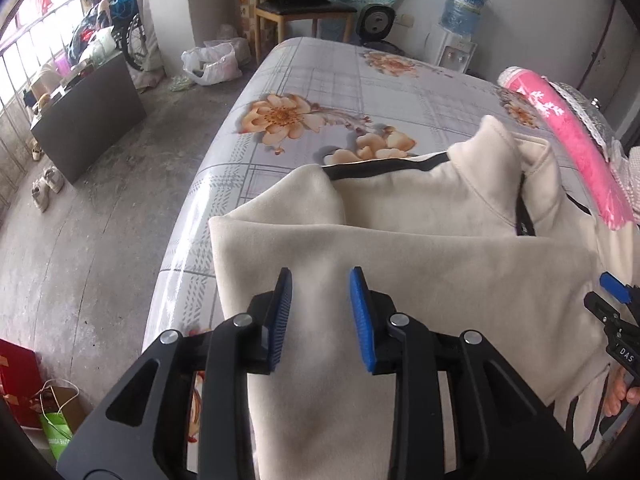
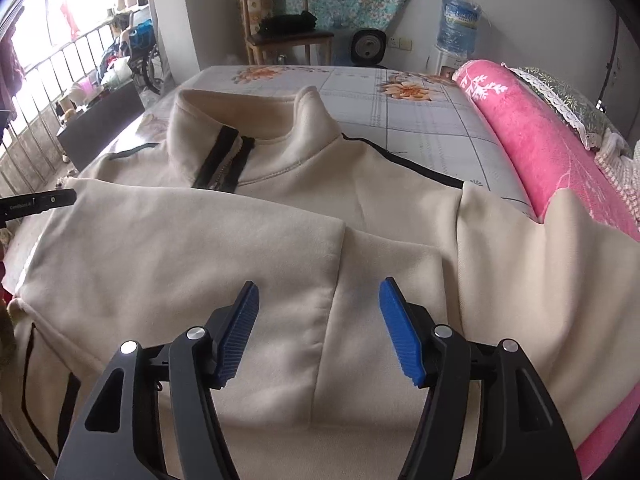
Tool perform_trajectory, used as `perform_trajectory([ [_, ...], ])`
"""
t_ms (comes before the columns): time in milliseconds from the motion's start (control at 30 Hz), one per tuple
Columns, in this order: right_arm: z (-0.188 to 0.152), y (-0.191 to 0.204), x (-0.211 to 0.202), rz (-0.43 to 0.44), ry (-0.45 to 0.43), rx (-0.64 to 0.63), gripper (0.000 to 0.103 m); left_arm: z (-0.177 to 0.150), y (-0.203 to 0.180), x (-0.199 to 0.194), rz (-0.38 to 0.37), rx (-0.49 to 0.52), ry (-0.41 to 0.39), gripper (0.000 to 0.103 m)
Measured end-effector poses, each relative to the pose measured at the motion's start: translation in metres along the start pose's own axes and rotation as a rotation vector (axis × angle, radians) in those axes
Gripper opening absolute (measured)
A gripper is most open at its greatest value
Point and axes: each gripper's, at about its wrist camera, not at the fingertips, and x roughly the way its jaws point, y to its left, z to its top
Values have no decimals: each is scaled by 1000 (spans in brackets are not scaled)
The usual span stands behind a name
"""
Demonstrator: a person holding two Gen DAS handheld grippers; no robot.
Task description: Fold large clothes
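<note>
A cream zip-neck jacket point(image 2: 280, 216) with black trim lies on the bed, collar point(image 2: 248, 120) away from me, both sleeves folded across its front. It also shows in the left wrist view point(image 1: 420, 248). My left gripper point(image 1: 320, 280) is open and empty, just above the folded sleeve. My right gripper point(image 2: 318, 292) is open and empty, over the sleeve cuffs at the jacket's middle. The right gripper also shows at the right edge of the left wrist view point(image 1: 616, 296).
The bed has a grey floral sheet point(image 1: 320, 92). A pink rolled blanket point(image 2: 540, 140) lies along its right side. A concrete floor point(image 1: 100, 208) lies left of the bed, with a dark cabinet point(image 1: 88, 116), shoes and bags. A chair point(image 2: 288, 36) and water dispenser point(image 2: 456, 32) stand behind.
</note>
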Motion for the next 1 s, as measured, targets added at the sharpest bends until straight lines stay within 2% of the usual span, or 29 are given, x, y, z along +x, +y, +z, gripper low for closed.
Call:
perform_trajectory([
  [33,-4,3,-8,6,-3,-9,68,-6,-5,-10,-4,24,-8,38],
  [133,-18,14,-21,12,4,-44,73,-32,-25,-30,-21,101,-3,53],
  [233,-33,23,-6,-27,60,-92,75,-61,-53,-27,-49,159,47,61],
  [300,-37,23,-4,-58,47,-90,79,-78,-69,-18,-17,202,69,61],
  [333,-36,23,-5,-66,68,-87,79,-85,-76,-15,7,221,63,61],
  [400,-34,23,-17,-95,56,-78,79,-98,-87,-23,61,263,-25,65],
  [433,-35,23,-26,-95,39,-75,79,-101,-90,-25,74,277,-34,67],
  [500,-41,21,-40,-93,26,-59,82,-107,-94,-26,82,276,-45,68],
  [600,-55,12,-49,-118,36,-17,93,-111,-95,-28,121,269,-80,77],
  [700,-70,3,-41,-154,95,9,97,-108,-86,-25,113,222,-76,88],
  [767,-78,0,-33,-151,134,15,97,-105,-77,-22,81,171,-58,91],
  [867,-85,-7,-36,-128,112,64,97,-102,-66,-15,27,112,-35,95],
  [1000,-89,-12,-36,-95,110,103,97,-103,-66,-15,25,121,-44,96],
])
